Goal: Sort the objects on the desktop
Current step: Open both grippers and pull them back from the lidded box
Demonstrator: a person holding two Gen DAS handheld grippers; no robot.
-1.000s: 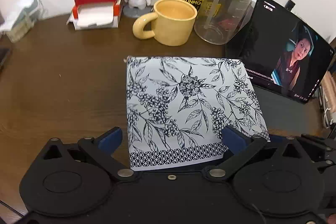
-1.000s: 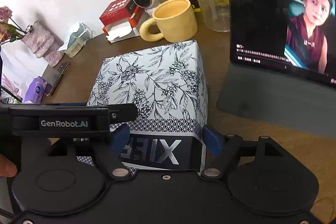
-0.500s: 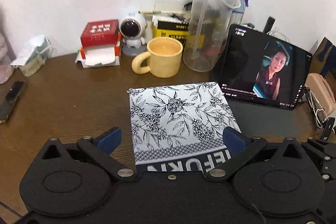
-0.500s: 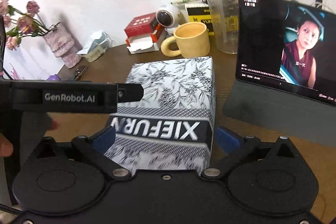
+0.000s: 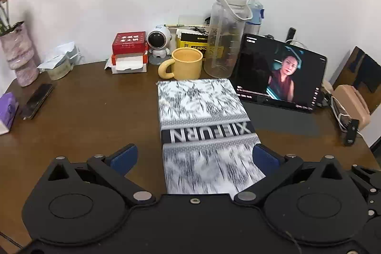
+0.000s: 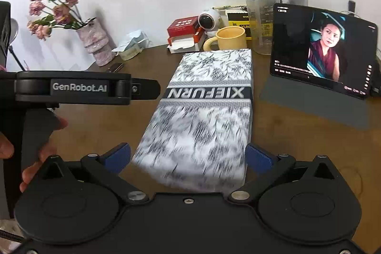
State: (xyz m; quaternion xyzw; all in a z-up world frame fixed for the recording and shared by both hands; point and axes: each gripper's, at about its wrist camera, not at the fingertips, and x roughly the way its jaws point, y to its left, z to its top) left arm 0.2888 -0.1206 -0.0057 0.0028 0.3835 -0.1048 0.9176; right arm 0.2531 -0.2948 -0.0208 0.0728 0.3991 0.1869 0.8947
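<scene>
Both grippers pulled back | patterned box (image 5: 202,116) between spread fingers (image 5: 123,155), seemingly untouched, blurred

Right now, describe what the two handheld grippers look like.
Both the left gripper and right gripper are matte black, with two round discs, silver screws, angled black link arms and blue finger pads. From the right wrist view, the left one's side reads "GenRobot.AI" in white on a black pistol handle. A black cable trails low left.

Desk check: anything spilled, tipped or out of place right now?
Nothing spilled or tipped. The patterned box lies flat mid-desk; mug, bottle and tablet stand upright. Only crumpled paper by the vase looks untidy.
</scene>
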